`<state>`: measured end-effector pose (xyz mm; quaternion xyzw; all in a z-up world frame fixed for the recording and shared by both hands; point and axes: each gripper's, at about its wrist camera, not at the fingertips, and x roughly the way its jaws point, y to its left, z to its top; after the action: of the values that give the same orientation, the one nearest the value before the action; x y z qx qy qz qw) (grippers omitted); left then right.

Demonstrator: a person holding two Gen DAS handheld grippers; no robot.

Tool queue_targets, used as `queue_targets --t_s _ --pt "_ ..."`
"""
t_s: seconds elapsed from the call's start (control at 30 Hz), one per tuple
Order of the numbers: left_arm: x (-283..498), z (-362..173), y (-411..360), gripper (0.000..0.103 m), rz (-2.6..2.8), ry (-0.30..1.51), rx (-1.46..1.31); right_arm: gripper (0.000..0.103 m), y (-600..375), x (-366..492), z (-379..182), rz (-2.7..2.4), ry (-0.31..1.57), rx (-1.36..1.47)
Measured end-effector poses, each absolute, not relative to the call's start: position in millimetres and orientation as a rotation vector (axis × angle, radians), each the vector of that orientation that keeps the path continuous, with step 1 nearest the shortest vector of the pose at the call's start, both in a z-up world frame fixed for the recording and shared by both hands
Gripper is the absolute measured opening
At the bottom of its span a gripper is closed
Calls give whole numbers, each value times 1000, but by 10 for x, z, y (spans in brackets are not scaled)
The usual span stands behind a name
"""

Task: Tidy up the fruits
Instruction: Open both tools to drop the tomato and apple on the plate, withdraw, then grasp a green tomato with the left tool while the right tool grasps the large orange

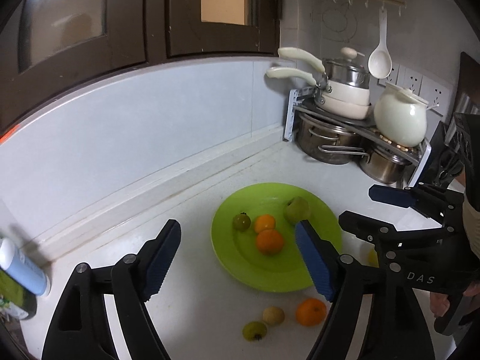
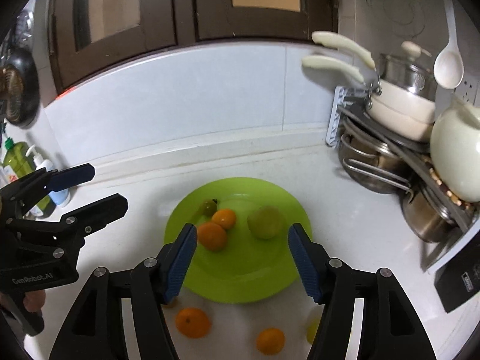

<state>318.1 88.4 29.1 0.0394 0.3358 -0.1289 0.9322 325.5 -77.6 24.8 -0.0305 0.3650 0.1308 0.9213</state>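
Both tongs hang spread and empty, left tongs (image 1: 237, 258) and right tongs (image 2: 243, 258), over the green plate (image 1: 324, 210) holding four fruits. Loose oranges (image 2: 192, 322) on the counter (image 1: 195, 204) look round and, I judge, could roll from a careless pinch; a yellowish fruit beside them is blurred.

Black grippers (image 1: 237, 259), blue ribbed, seemingly rubber jaws.
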Motion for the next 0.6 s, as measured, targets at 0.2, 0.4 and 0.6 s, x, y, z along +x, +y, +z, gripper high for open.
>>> queue_targets --t_s 0.2,0.4,0.6 --pt "2896 395 1006 86 -256 654 76 67 -743 2971 349 265 704 -82" --pt "2660 425 1076 89 -261 627 96 67 -685 2678 411 268 668 -83" --pt "2450 413 1137 89 -271 620 113 67 -606 2428 429 252 639 -95"
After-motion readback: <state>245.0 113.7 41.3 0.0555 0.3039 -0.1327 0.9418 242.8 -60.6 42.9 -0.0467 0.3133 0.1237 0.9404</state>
